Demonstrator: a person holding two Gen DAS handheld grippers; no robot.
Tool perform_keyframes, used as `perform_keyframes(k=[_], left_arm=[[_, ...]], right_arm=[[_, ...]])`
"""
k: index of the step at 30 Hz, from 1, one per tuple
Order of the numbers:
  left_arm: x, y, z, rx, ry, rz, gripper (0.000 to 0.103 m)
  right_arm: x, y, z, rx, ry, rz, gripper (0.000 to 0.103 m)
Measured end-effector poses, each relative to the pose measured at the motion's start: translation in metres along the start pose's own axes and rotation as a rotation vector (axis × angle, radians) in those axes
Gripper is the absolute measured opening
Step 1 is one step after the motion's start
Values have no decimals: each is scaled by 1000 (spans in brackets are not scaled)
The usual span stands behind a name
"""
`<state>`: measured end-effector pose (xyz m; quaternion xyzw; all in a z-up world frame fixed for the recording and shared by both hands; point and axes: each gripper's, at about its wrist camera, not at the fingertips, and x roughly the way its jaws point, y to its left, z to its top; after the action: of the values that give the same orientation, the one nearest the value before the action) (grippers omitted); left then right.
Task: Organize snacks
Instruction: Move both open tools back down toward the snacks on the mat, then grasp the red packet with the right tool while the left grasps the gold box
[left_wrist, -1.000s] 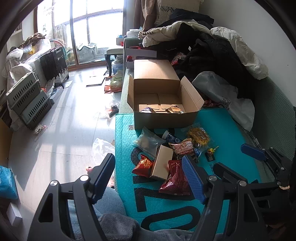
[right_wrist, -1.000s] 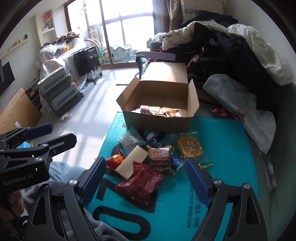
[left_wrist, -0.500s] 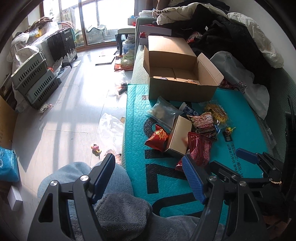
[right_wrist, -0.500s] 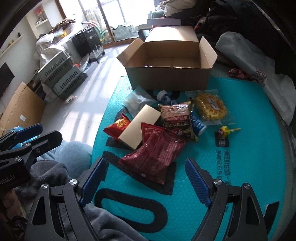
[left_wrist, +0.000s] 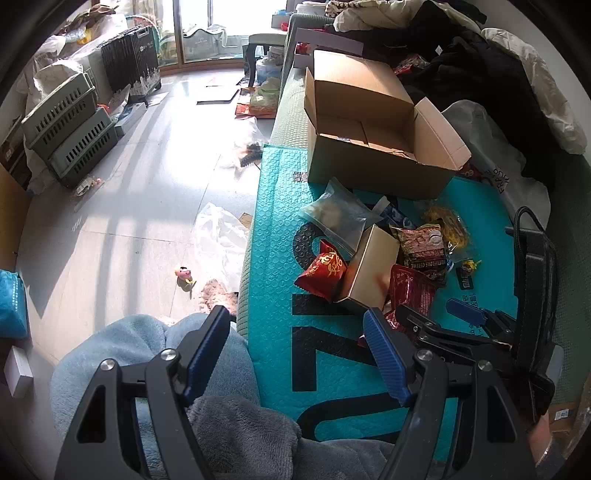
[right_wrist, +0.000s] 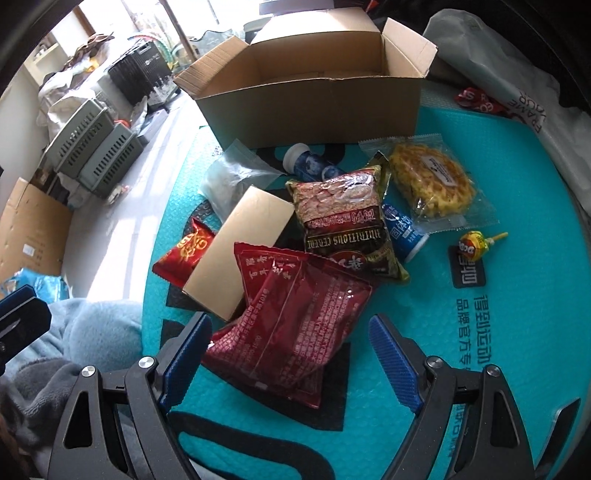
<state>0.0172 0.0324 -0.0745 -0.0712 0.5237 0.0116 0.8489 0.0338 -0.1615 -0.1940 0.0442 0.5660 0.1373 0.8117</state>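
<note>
The right tool (right_wrist: 290, 358) was spread wide, its ribbed blue fingers (right_wrist: 393, 363) standing on both sides of the near end of a glossy dark red snack bag (right_wrist: 291, 321) printed with small white Chinese text, without pinching it. This bag lay on a teal bubble-textured mat (right_wrist: 517, 314) and leaned on a plain tan carton (right_wrist: 240, 251). Behind the carton stood an open corrugated cardboard box (right_wrist: 314, 99). Beside the carton lay a shiny packet (right_wrist: 345, 221) reading "NUTRITIOUS CEREAL", and to its right a clear wrapper with a yellow noodle cake (right_wrist: 430, 184) and a round lollipop (right_wrist: 472, 242). The left tool (left_wrist: 295, 349) was also spread, holding nothing, over grey-blue fleece (left_wrist: 122, 354) at the left of the mat.
</note>
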Motion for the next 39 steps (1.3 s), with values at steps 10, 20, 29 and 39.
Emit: perform_keyframes(k=[10,20,29,39], left_arm=[[21,-11,11,10,48,-22,74],[67,-41,22,66,134,-90,74],[112,-79,27,181,203,-70,74],[134,-99,32,251,212,-57,73]], right_arm=[[33,-15,1,57,119,55,75],[17,-58,-4,134,124,75,64],[4,-89,-6,129,106,26,64],[4,-89,-4,106,110,28,64]])
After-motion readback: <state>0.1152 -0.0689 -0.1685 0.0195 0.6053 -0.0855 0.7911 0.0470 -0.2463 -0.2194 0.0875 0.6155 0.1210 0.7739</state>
